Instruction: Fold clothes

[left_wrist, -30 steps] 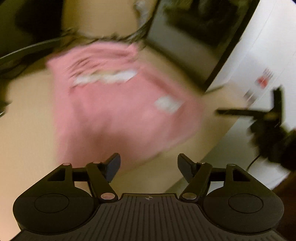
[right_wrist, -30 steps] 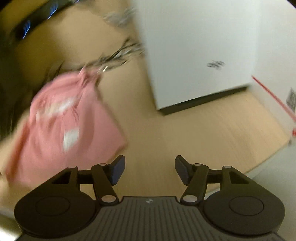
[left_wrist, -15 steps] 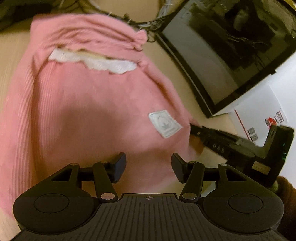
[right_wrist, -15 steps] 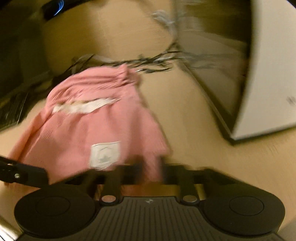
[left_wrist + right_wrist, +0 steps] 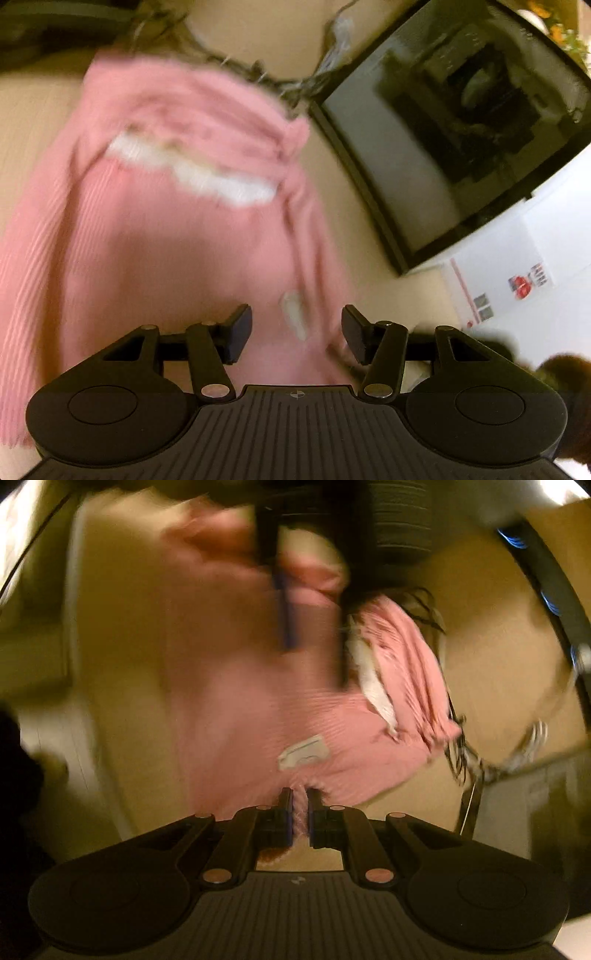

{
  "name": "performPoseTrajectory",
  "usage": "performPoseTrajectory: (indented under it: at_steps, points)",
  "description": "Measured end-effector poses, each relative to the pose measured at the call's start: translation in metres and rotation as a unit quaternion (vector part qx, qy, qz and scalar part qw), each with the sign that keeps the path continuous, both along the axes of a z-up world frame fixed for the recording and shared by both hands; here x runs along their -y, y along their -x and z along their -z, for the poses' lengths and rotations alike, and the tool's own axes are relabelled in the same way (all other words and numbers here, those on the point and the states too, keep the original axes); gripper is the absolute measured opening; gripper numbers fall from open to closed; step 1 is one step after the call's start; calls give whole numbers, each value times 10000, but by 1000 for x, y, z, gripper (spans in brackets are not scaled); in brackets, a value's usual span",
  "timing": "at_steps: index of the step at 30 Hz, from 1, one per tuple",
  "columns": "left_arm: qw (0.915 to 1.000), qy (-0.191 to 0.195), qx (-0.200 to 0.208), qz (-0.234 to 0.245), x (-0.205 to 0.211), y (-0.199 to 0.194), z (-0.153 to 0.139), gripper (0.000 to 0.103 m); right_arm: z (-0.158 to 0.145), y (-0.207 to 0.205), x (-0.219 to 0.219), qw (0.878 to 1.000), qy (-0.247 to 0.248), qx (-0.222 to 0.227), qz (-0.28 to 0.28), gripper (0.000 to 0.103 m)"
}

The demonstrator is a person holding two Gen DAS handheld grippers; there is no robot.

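Observation:
A pink ribbed garment (image 5: 177, 236) with a white collar strip and a small white label lies on a beige tabletop. My left gripper (image 5: 295, 334) is open just above its near edge, with cloth between and below the fingers. In the right wrist view the same pink garment (image 5: 280, 716) fills the middle, and my right gripper (image 5: 300, 812) is shut on a pinch of its edge near the white label (image 5: 303, 753). The left gripper shows blurred at the top of that view (image 5: 306, 590), over the garment's far side.
A dark monitor (image 5: 454, 136) leans at the right, with a white box (image 5: 524, 295) bearing stickers beside it. Tangled cables (image 5: 266, 74) lie behind the garment, and they also show in the right wrist view (image 5: 476, 753). Both views are motion-blurred.
My right gripper swung in from the bare table, closed on the garment's edge and now views it from another side. My left gripper came down close over the garment and stays open.

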State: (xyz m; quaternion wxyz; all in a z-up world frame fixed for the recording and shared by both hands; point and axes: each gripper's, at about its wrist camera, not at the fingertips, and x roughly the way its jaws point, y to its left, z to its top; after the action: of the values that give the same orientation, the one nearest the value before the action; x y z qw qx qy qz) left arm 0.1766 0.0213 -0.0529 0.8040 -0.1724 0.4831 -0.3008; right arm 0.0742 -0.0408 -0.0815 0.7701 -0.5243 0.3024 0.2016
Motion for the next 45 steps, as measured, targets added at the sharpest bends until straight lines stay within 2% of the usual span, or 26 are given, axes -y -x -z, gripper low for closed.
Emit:
performPoseTrajectory:
  at_steps: [2, 5, 7, 9, 11, 12, 14, 16, 18, 20, 22, 24, 25, 27, 30, 32, 34, 36, 38, 39, 40, 41, 42, 43, 44, 45]
  points:
    - [9999, -52, 90, 80, 13, -10, -7, 58, 7, 7, -7, 9992, 313, 134, -192, 9]
    - [9987, -326, 82, 380, 47, -20, 0, 55, 4, 11, -13, 9995, 262, 121, -154, 10]
    - [9958, -692, 181, 573, 65, -21, 5, 53, -10, 18, -12, 9998, -77, -83, -141, 22]
    - [9935, -852, 279, 696, 66, -14, 7, 52, -27, 28, -4, 9987, -440, -232, -92, 56]
    - [9908, -1011, 377, 819, 68, -8, 9, 52, -44, 37, 9, 9966, -779, -233, 118, 77]
    - [9892, -1090, 426, 880, 68, -5, 10, 52, -52, 38, 17, 9943, -995, -256, 300, 87]
    - [9860, -1235, 518, 991, 69, 1, 12, 52, -67, 34, 33, 9840, -1555, -277, 829, 96]
    - [9852, -1275, 561, 999, 65, 3, 12, 52, -78, 25, 51, 9614, -2317, -410, 1424, 103]
    - [9853, -1300, 560, 961, 63, 5, 12, 52, -85, 15, 73, 9269, -3119, -493, 2030, 103]
    - [9853, -1319, 554, 936, 59, 7, 11, 52, -87, 8, 97, 8787, -3927, -509, 2666, 103]
    - [9853, -1319, 558, 929, 56, 8, 11, 52, -87, -2, 120, 8233, -4635, -532, 3234, 103]
    - [9854, -1317, 560, 920, 53, 10, 11, 52, -82, -16, 134, 7779, -5096, -606, 3627, 103]
    - [9856, -1309, 557, 909, 52, 11, 11, 52, -79, -23, 138, 7625, -5214, -630, 3779, 103]
    - [9858, -1309, 550, 896, 50, 13, 11, 52, -71, -32, 135, 7635, -5089, -620, 3928, 103]
    - [9874, -1204, 418, 936, 43, 19, 10, 53, -59, -43, 120, 7894, -4680, -527, 3937, 103]
    - [9899, -1003, 248, 972, 34, 26, 6, 53, -49, -56, 110, 8079, -4360, -500, 3934, 103]
    - [9926, -751, 243, 919, 15, 38, -6, 55, -36, -67, 99, 8287, -3916, -486, 3970, 103]
    - [9956, -483, 445, 663, -14, 52, -27, 62, -26, -69, 87, 8497, -3438, -504, 3965, 103]
    - [9955, -418, 815, 238, -50, 65, -46, 77, -20, -68, 77, 8614, -3193, -385, 3932, 103]
    - [9916, -672, 1108, -45, -66, 72, -50, 82, -20, -67, 77, 8586, -3208, -361, 3982, 103]
    - [9854, -951, 1377, -321, -80, 78, -53, 84, -20, -69, 78, 8497, -3280, -407, 4109, 103]
    - [9785, -1296, 1513, -543, -89, 80, -49, 84, -20, -71, 82, 8353, -3410, -505, 4282, 103]
    - [9750, -1549, 1448, -668, -97, 77, -41, 83, -19, -74, 90, 8099, -3661, -687, 4531, 103]
    - [9707, -1801, 1382, -792, -106, 75, -33, 82, -19, -76, 96, 7901, -3836, -787, 4716, 103]
    - [9669, -2003, 1320, -873, -113, 72, -24, 82, -18, -76, 95, 7903, -3791, -761, 4752, 103]
    - [9673, -2036, 1277, -807, -113, 70, -16, 82, -18, -76, 93, 7925, -3726, -752, 4769, 103]
